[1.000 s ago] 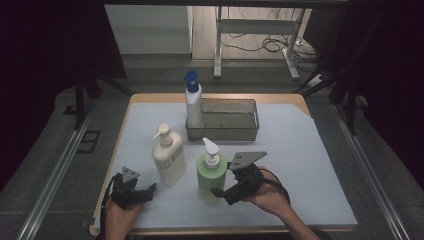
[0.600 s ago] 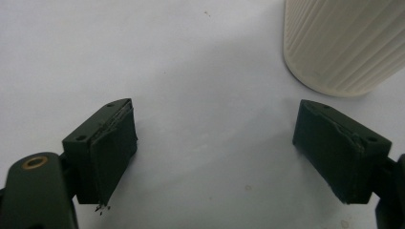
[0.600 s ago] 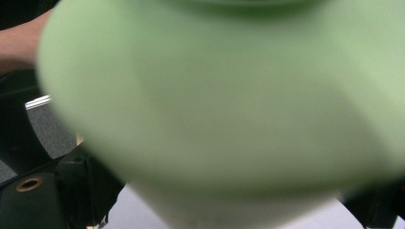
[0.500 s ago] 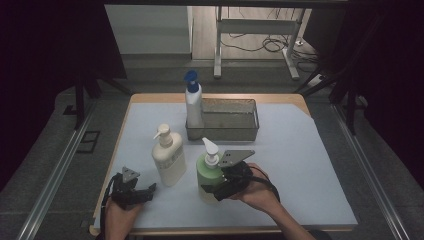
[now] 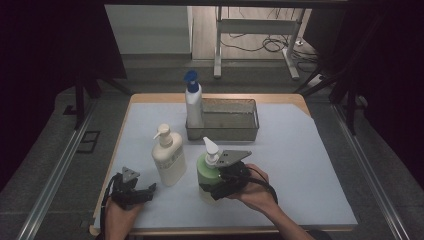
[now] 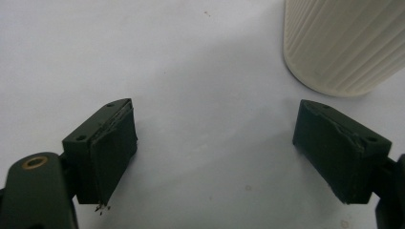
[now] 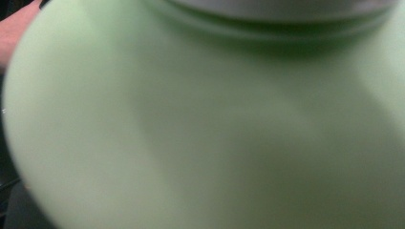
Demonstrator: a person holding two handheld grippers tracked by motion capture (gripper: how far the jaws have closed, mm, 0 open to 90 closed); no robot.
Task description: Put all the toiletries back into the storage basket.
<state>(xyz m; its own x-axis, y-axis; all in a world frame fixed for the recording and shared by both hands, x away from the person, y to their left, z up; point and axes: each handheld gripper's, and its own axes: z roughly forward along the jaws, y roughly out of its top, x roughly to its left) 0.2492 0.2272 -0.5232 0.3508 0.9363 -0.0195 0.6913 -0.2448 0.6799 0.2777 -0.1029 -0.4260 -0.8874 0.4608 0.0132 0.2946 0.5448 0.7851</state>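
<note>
My right gripper's (image 5: 216,186) jaws are hidden behind the green bottle (image 5: 206,172), so I cannot tell if they squeeze it. In the right gripper view the bottle is a big green blur, very close. My right hand (image 5: 252,190) lies low at the near edge, pointing left at the round bottle with its white pump. My left gripper (image 6: 215,152) rests on the white table cover (image 5: 300,165), its jaws wide apart around nothing, the cream bottle (image 5: 169,155) just beyond.
</note>
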